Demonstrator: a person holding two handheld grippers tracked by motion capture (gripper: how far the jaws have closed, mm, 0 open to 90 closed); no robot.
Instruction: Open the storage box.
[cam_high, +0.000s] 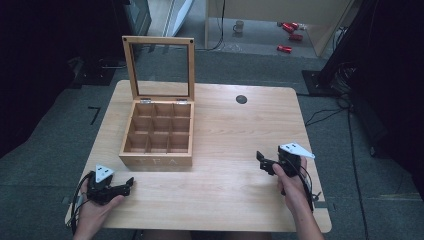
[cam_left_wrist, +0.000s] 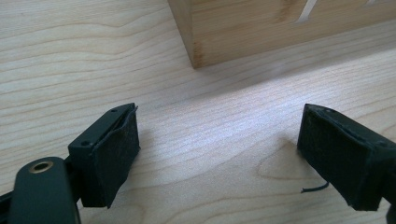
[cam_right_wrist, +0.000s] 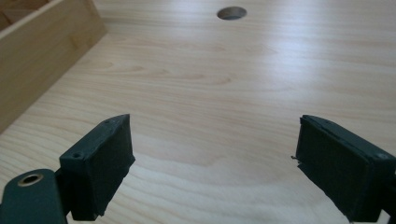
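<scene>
High view, left to right: the left gripper (cam_high: 131, 183) lies low on the tabletop (cam_high: 235, 130) near its front left corner, jaws spread and empty. Just beyond it stands the wooden tea box (cam_high: 156, 161), lid (cam_high: 159, 67) upright, "TEA" cut into its front wall, compartments bare. Well right, the right gripper (cam_high: 261, 161) hovers, jaws likewise spread, gripping nothing.

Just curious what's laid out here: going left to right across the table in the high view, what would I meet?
Left claw → wooden tea box, lid open → round hole in the table → right claw.
</scene>
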